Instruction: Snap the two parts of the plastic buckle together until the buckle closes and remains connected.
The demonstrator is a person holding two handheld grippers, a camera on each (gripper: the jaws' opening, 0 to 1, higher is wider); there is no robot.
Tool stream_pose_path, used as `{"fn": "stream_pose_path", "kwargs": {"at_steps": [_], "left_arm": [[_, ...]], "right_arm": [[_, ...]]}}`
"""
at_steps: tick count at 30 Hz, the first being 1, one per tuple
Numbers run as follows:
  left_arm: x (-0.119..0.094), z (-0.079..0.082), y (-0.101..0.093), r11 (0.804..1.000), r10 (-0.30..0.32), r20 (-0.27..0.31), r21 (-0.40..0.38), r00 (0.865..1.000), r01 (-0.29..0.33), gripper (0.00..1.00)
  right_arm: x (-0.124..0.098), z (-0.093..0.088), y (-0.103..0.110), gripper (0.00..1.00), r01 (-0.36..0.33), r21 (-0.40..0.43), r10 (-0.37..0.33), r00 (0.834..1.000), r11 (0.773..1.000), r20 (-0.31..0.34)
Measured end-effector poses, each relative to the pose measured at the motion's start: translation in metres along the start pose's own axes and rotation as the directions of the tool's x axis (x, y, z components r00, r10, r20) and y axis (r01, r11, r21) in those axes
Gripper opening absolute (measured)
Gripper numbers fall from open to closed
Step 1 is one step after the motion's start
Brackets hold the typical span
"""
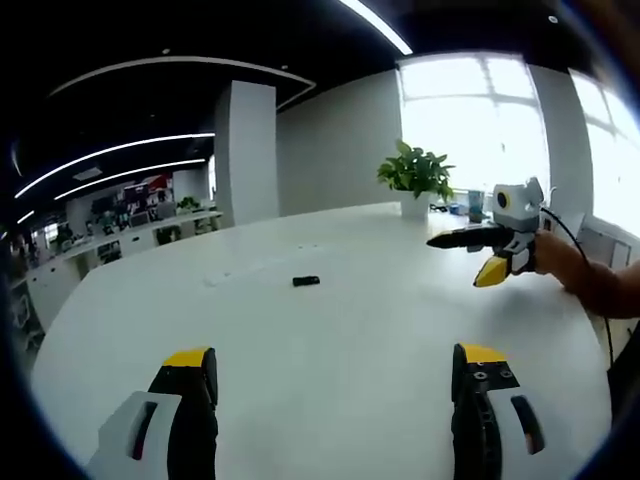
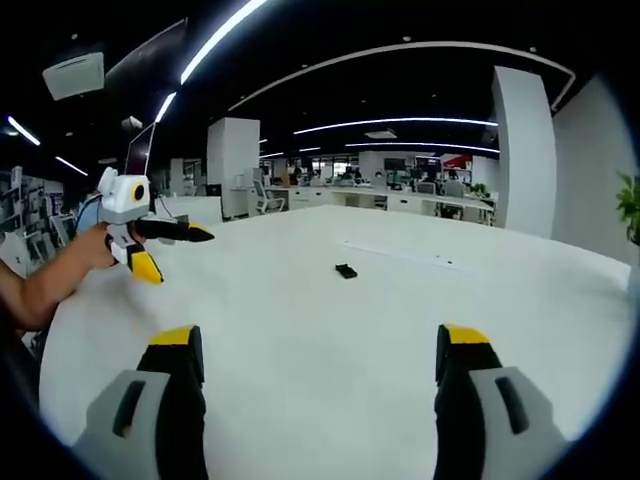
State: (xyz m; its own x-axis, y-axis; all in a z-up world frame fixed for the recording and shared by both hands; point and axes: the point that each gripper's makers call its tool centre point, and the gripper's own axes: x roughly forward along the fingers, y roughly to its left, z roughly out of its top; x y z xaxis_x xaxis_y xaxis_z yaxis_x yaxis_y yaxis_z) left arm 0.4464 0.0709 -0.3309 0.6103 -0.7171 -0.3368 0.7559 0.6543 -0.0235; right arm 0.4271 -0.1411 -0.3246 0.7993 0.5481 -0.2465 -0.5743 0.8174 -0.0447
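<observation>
A small black buckle (image 1: 306, 281) lies on the white table (image 1: 330, 340), well ahead of my left gripper (image 1: 335, 368), whose jaws stand wide apart with nothing between them. The right gripper (image 1: 490, 252) enters from the right, held by a hand, raised above the table and open. In the right gripper view the same black buckle (image 2: 346, 271) lies far ahead of my right gripper (image 2: 318, 350), open and empty. The left gripper (image 2: 172, 250) shows at the left, held by a hand, its jaws apart. At this distance I cannot tell whether the buckle is one piece or two.
A potted green plant (image 1: 416, 176) stands at the table's far edge by bright windows. A faint long strip (image 2: 400, 255) lies on the table (image 2: 320, 310) beyond the buckle. Office desks and white pillars fill the background.
</observation>
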Motion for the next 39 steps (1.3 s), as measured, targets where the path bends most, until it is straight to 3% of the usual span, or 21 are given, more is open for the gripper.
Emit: {"fn": "stream_pose_path", "kwargs": {"at_steps": [18,25,32,39], "left_arm": [[-0.006,-0.001,-0.002,1.0,0.017,0.007,0.015,1.0,-0.017,0.99],[-0.007,-0.007,-0.005,1.0,0.019,-0.013,0.021,1.0,-0.018,0.99],[-0.012,-0.007,-0.009,1.0,0.019,0.001,0.01,1.0,-0.019,0.99],[-0.011,-0.015,-0.014,0.999,0.023,-0.024,0.044,0.999,-0.022,0.99]], "right_arm": [[-0.003,-0.003,0.0,1.0,-0.009,0.013,0.009,1.0,1.0,0.005],[0.001,-0.003,-0.008,1.0,0.001,0.017,-0.001,1.0,1.0,0.003],[0.0,-0.009,0.0,1.0,0.001,0.013,-0.001,1.0,1.0,-0.01],[0.003,-0.013,-0.004,1.0,0.018,-0.011,-0.018,1.0,1.0,-0.022]]}}
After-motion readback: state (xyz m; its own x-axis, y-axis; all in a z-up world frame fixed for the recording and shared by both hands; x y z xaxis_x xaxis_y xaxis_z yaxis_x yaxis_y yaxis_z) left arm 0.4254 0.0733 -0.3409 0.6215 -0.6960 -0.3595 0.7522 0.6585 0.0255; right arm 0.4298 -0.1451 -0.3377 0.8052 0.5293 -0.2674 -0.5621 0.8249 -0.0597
